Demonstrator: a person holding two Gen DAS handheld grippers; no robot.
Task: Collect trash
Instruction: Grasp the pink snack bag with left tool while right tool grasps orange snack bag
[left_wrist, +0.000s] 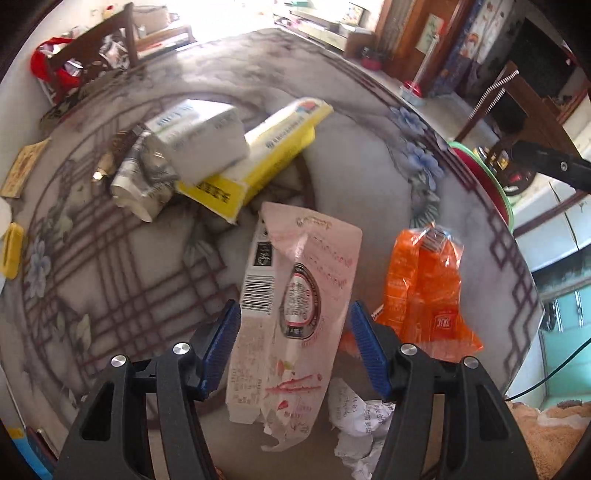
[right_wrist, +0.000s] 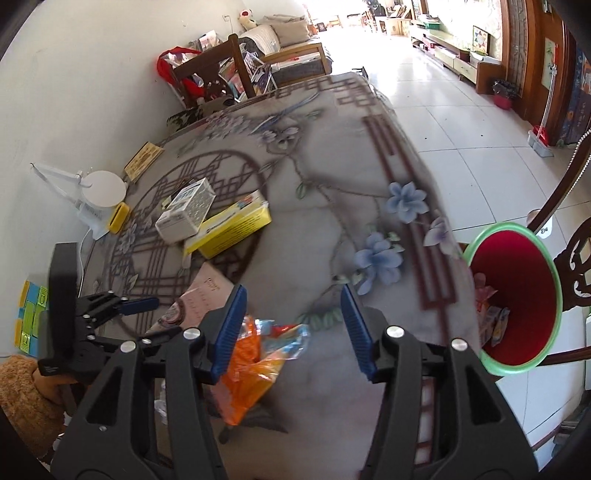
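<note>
Grey floral cloth on the table (right_wrist: 317, 206), litter strewn for pickup. Red bin (right_wrist: 513, 295) beside the edge, inside seen only from the right wrist. Pink packet (left_wrist: 295, 295) between the spread left gripper (left_wrist: 293, 332), ungripped. Orange wrapper (right_wrist: 251, 373) under the right gripper (right_wrist: 291, 328), likewise released. Crumpled paper (left_wrist: 354, 424) only in left view.

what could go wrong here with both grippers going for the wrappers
1. The left gripper straddles the wide pink packet, jaws open; closing may crumple it or let it slip.
2. The orange wrapper lies beside the right gripper's left finger, not centred, so a close may miss it.
3. The red bin stands off the table edge; a loosely held piece could fall short.
</note>
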